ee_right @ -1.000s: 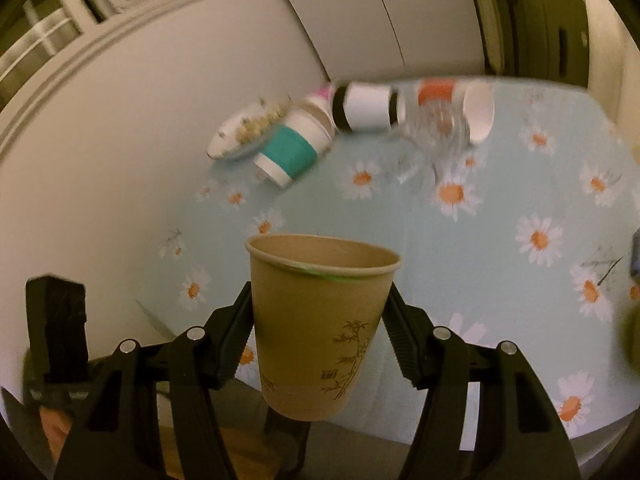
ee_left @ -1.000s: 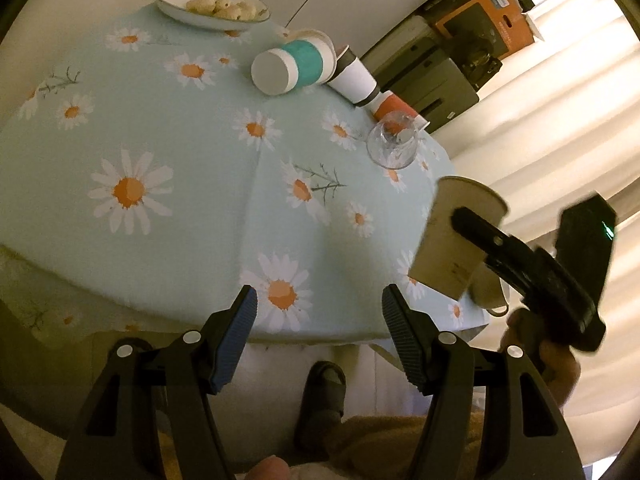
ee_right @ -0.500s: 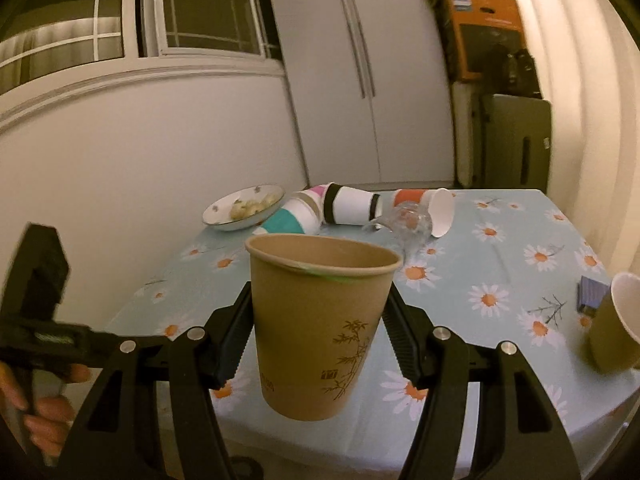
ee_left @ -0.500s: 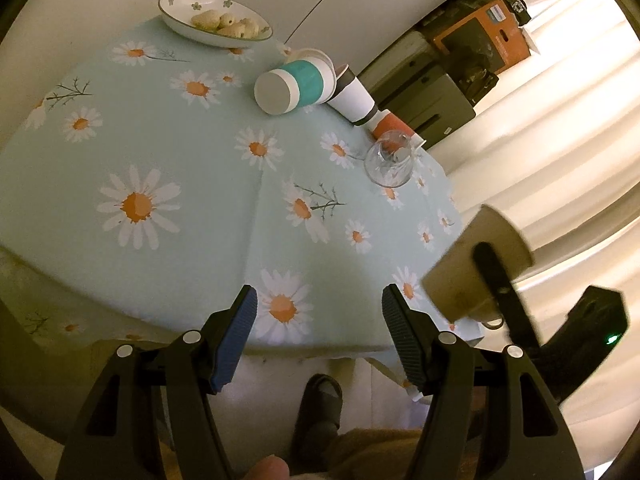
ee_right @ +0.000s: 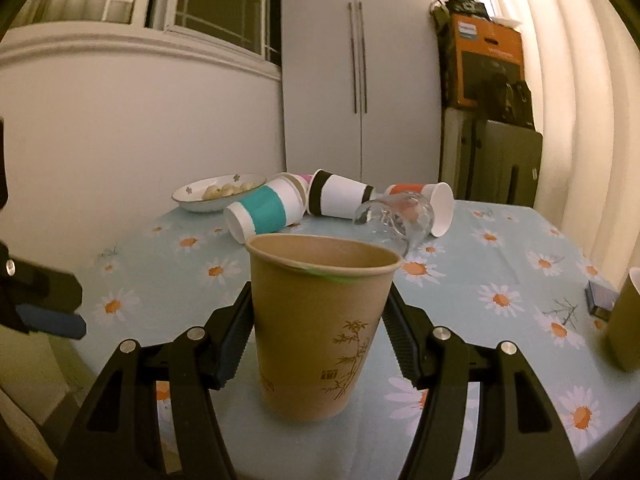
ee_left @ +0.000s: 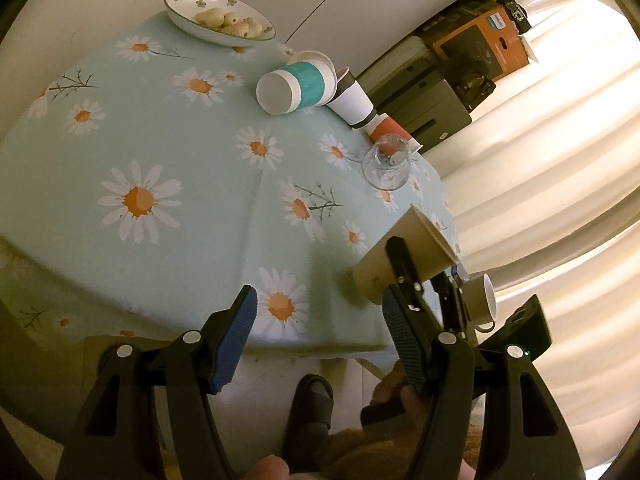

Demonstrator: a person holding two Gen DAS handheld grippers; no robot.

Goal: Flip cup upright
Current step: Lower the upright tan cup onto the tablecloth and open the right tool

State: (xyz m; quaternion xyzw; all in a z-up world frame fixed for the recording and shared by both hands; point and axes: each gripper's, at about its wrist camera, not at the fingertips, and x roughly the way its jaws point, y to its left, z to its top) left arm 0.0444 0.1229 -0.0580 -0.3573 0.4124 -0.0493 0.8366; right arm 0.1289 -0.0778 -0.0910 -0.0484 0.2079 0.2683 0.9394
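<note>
Daisies cover the pale blue cloth on the round surface (ee_right: 500,240), which stands before white cupboard doors and long curtains. Nearest to me, the right claw (ee_right: 320,320) grips the brown paper cup (ee_right: 320,320) by its two sides, about at the middle of its height. The cup is over the near edge of the surface; whether its base touches the cloth I cannot tell. Its mouth opens upward and its long axis is close to vertical, with perhaps a small lean; in the left wrist view the same cup (ee_left: 404,256) looks tilted, but that camera itself looks down at an angle.

To do this step well, I think the cup should come straight down until its base sits flat on the cloth, and only then should the claw spread, slowly, so the light paper wall does not spring and tip.

The left claw (ee_left: 316,332) is wide and carries nothing; it hangs off the near edge. At the right edge stands another brown cup (ee_right: 624,320). Farther away lie a clear glass (ee_right: 396,216) on its side, then a teal-banded cup (ee_right: 264,212), a black-and-white cup (ee_right: 340,198) and an orange-banded cup (ee_right: 424,200), all on their sides. Last is a plate of biscuits (ee_right: 192,196).
</note>
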